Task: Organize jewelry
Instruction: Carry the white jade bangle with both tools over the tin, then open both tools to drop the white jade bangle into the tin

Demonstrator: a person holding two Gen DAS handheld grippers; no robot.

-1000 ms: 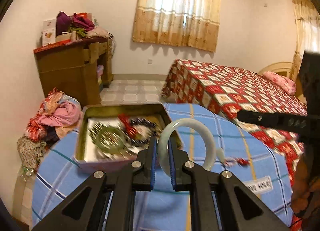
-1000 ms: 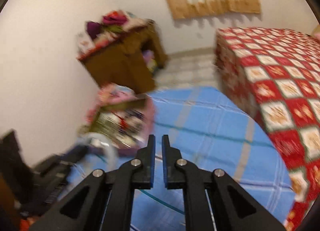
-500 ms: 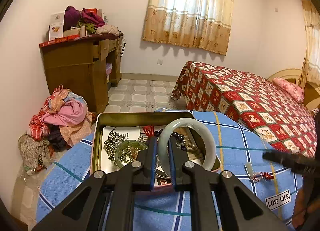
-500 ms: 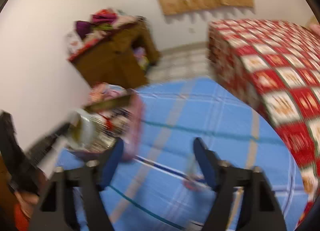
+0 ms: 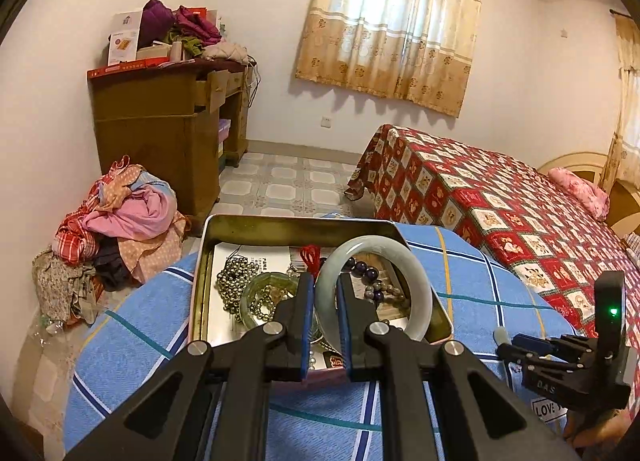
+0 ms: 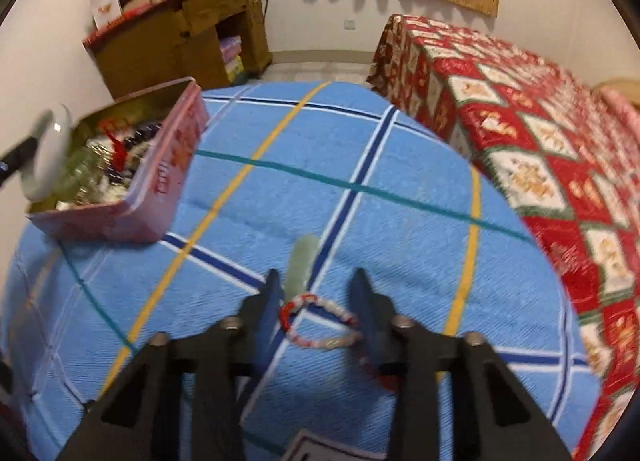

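My left gripper [image 5: 325,289] is shut on a pale jade bangle [image 5: 416,281] and holds it upright over the open tin box [image 5: 280,223], which holds bead strings and a green bangle [image 5: 256,295]. The bangle [image 6: 46,153] and the tin [image 6: 160,185] also show at the left of the right wrist view. My right gripper [image 6: 316,289] is open, low over the blue checked cloth [image 6: 360,165], with a red and white bead bracelet [image 6: 316,321] between its fingers and a pale green jade pendant [image 6: 302,263] just ahead. The right gripper [image 5: 508,345] also shows in the left wrist view.
The cloth covers a rounded surface that drops off at its edges. A red patterned bed [image 5: 500,201] stands to the right. A wooden desk [image 5: 160,129] with piled things and a heap of clothes [image 5: 116,221] stand on the left by the wall.
My left gripper has brought the bangle over the tin. My right gripper has opened and dropped down to the cloth around the bead bracelet.
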